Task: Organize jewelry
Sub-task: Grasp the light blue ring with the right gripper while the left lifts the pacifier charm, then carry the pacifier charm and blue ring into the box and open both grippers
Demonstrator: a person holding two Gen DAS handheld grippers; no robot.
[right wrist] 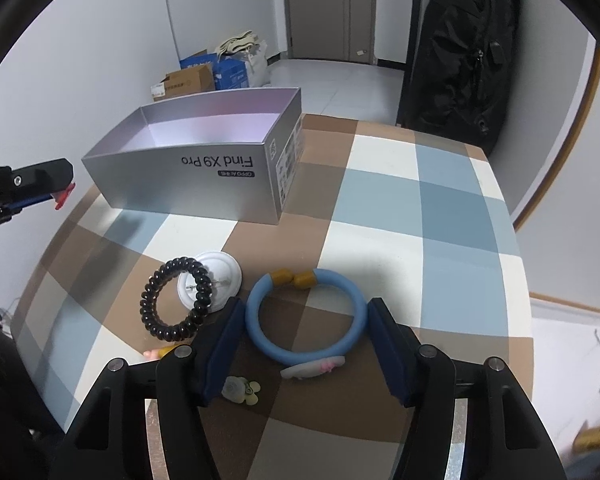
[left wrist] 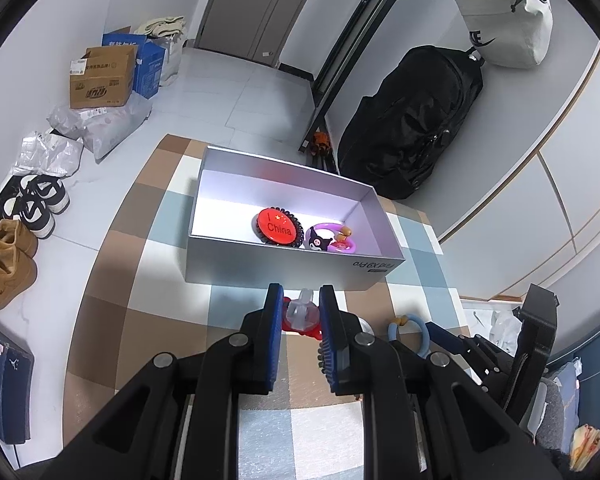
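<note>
At a checked tablecloth (right wrist: 440, 216), we hold two grippers over a scatter of trinkets bound for the silver box (right wrist: 204, 184). Our left gripper (left wrist: 300, 300) is pinched narrow on a red-and-clear hair clip (left wrist: 300, 316), lifted just short of the box's near wall. Our right gripper (right wrist: 306, 316) stands wide, its jaws straddling the blue bracelet (right wrist: 306, 316) that lies flat on the cloth, not yet touching it as far as we can tell.

We judge the bracelet light, smooth and somewhat springy, likely to slip or flex if squeezed across its full ring; the tube beside the white charm (right wrist: 314, 368), or near the two amber beads (right wrist: 296, 278), looks the surer hold. The clip seems small, hard plastic, easy to twist out of the pads.

Inside the box lie a red badge (left wrist: 276, 226) reading "China", resting in a black coil hair tie (left wrist: 296, 236), and a purple bracelet (left wrist: 334, 238) with a cartoon charm; the rest of its floor is bare.

Still on the cloth: another black coil tie (right wrist: 176, 300), lying across a white round badge (right wrist: 220, 276), and a pale flower piece (right wrist: 240, 390).
</note>
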